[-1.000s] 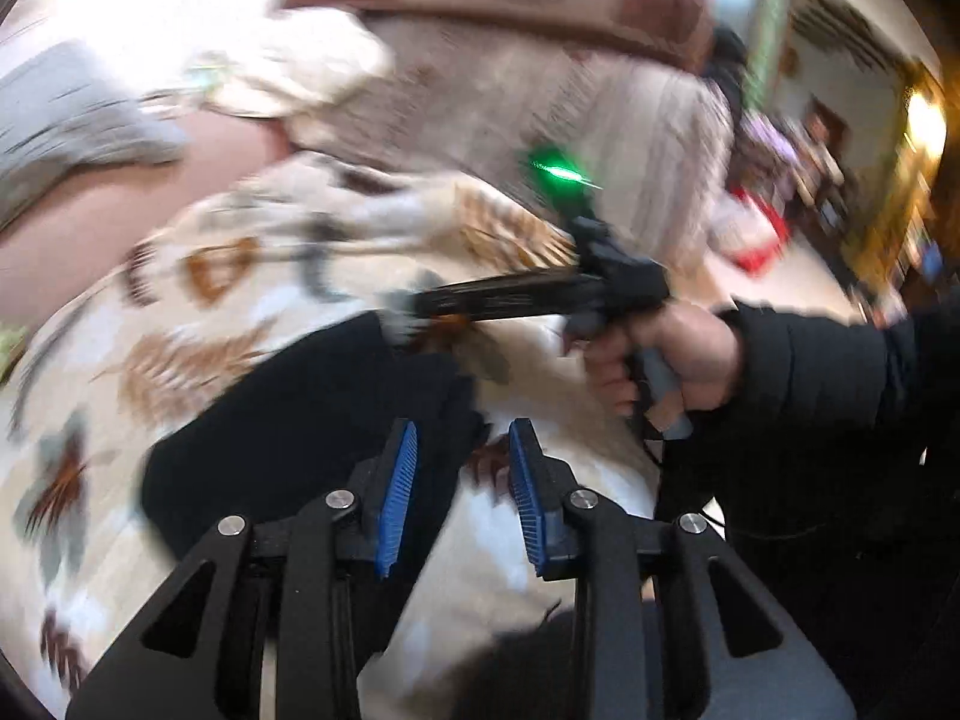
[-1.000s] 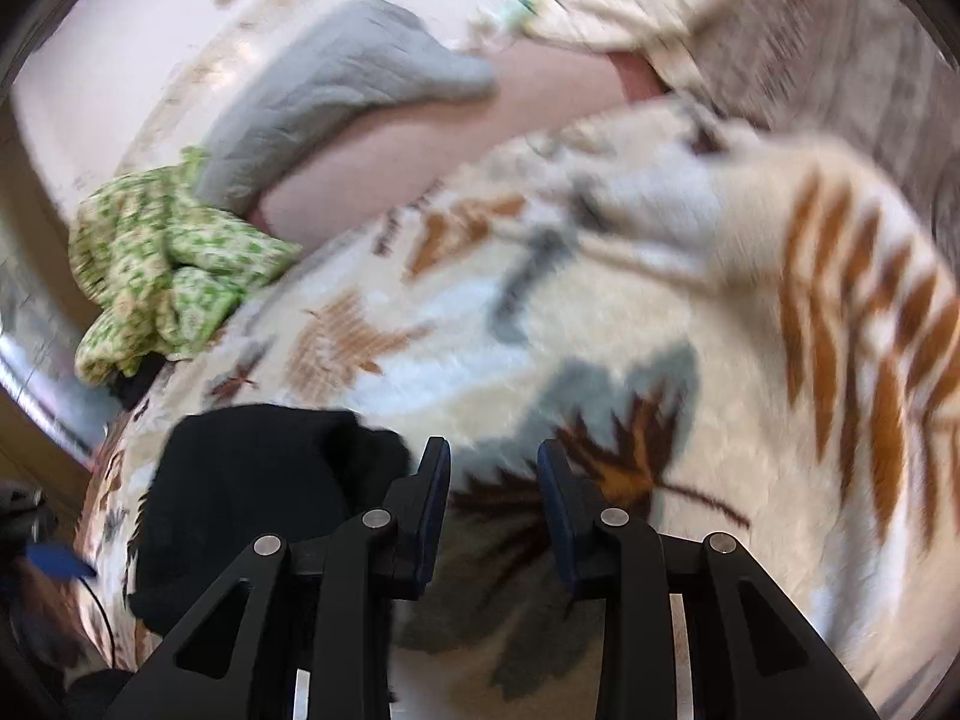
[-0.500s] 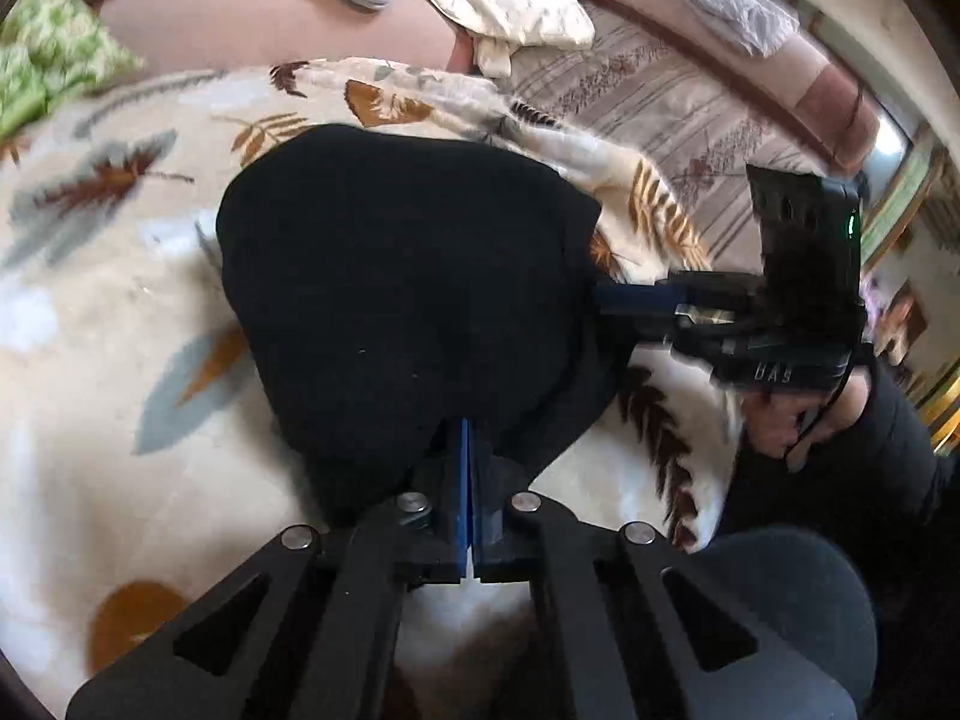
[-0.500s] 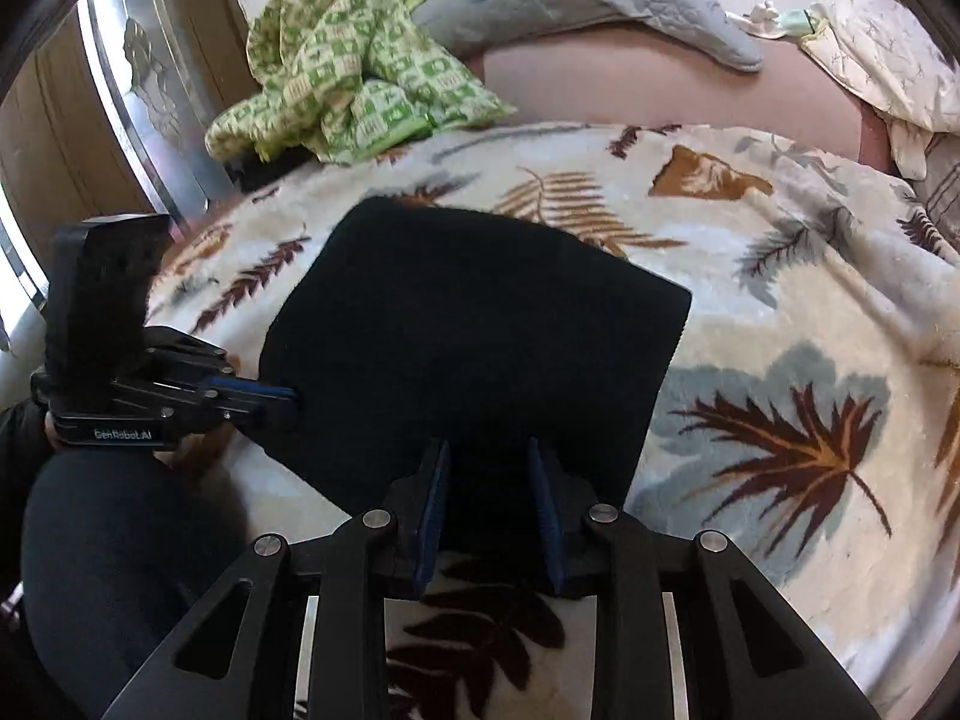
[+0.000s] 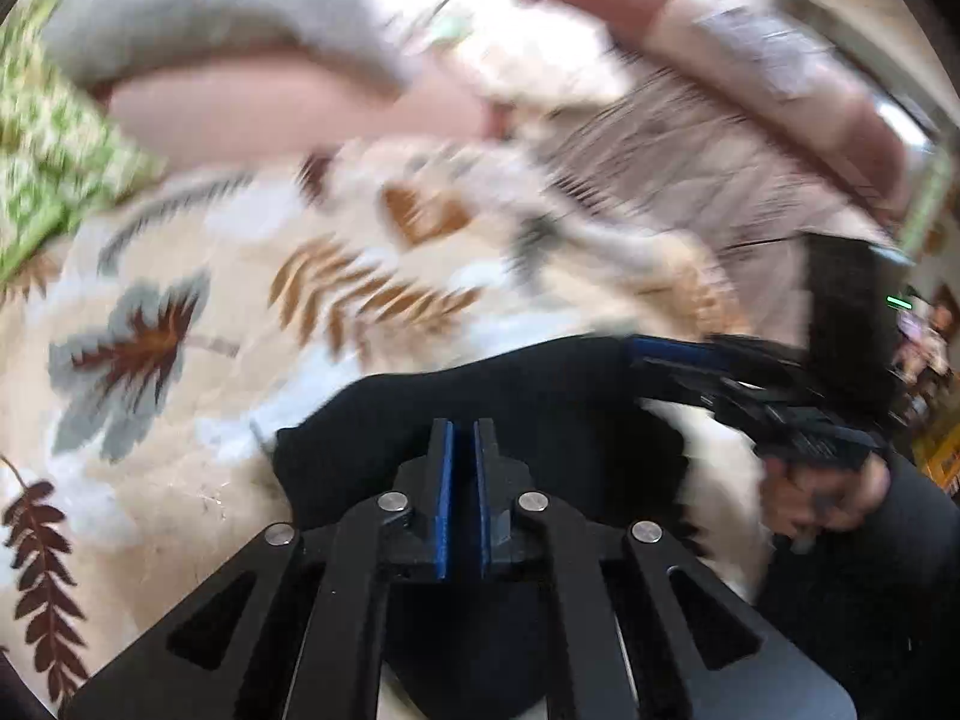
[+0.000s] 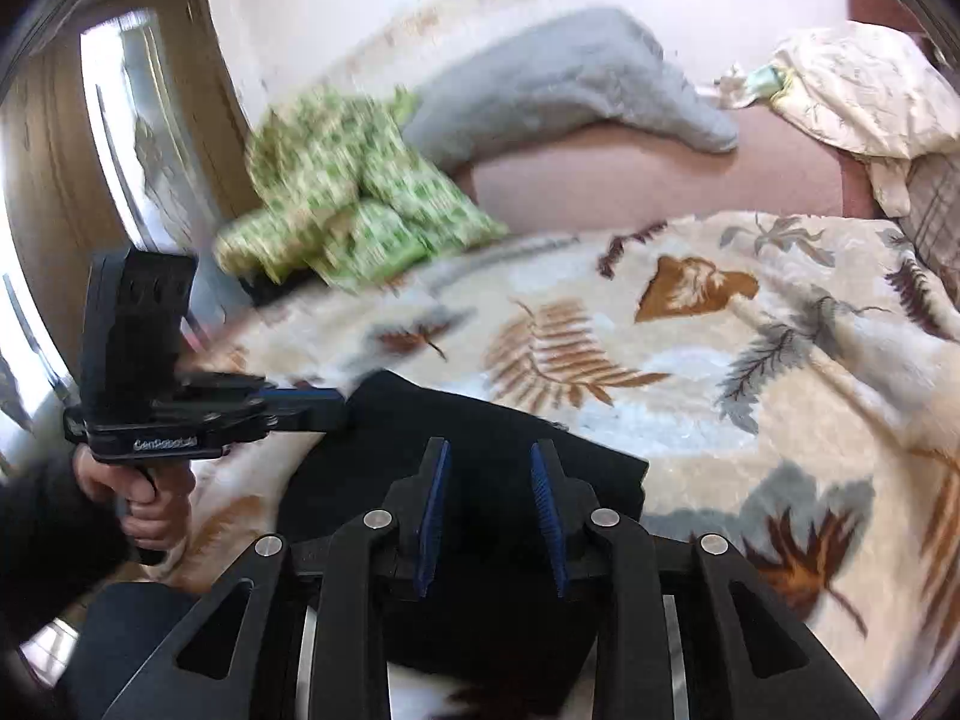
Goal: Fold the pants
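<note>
Black pants (image 6: 480, 420) lie folded on the leaf-print blanket (image 6: 690, 360). Left gripper (image 5: 462, 456): its 2 fingers nearly together on the pants' near edge. Right gripper (image 6: 487, 480): fingers apart over the pants.

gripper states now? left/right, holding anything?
Left tongs: nearly shut, thin gap between the pads, over the black pants; a grip on fabric cannot be told.
Right tongs: open, above the pants, holding nothing.

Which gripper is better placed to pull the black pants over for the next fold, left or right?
Left, probably. The left gripper looks nearly shut at the pants edge, while the right gripper hangs open above the cloth.
</note>
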`<state>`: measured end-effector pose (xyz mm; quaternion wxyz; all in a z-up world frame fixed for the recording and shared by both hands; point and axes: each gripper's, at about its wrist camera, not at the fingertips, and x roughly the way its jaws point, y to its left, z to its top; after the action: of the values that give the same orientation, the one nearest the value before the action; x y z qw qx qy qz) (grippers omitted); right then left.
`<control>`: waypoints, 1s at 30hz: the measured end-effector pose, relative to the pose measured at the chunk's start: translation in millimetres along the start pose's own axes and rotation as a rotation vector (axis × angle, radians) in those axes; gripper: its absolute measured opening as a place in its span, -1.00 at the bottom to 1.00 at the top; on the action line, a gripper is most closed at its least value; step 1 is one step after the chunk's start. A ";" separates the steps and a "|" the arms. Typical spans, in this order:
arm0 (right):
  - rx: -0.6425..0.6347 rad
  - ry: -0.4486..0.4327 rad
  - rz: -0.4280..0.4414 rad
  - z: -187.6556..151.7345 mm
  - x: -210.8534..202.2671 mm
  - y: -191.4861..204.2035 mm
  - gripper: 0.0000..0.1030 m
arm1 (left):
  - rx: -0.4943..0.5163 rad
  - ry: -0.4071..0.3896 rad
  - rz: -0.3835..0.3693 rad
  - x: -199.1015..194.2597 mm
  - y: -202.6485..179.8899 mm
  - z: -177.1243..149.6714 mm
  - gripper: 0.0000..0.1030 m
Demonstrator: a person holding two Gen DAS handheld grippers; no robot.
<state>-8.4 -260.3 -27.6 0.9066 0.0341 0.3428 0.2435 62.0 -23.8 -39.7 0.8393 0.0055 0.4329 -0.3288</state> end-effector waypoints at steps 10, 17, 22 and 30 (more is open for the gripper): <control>0.081 0.108 -0.066 -16.2 44.0 -24.4 -0.50 | -0.124 0.015 0.019 21.8 11.3 -7.9 -0.94; -0.015 -0.005 0.010 -2.6 -18.7 5.5 -0.41 | -0.047 -0.059 -0.060 -26.1 -19.2 -13.4 -0.86; -0.148 0.181 -0.026 -20.8 12.3 53.1 -0.44 | -0.096 0.093 -0.003 16.7 -9.3 -18.2 -0.96; -0.213 0.357 -0.174 -88.9 -6.0 37.4 -0.42 | -0.072 0.117 0.017 22.3 -14.2 -19.4 -0.97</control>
<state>-84.7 -239.6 -83.2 0.8476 -0.1351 0.4720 0.2014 49.2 -41.4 -64.3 0.8151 -0.0017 0.4926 -0.3049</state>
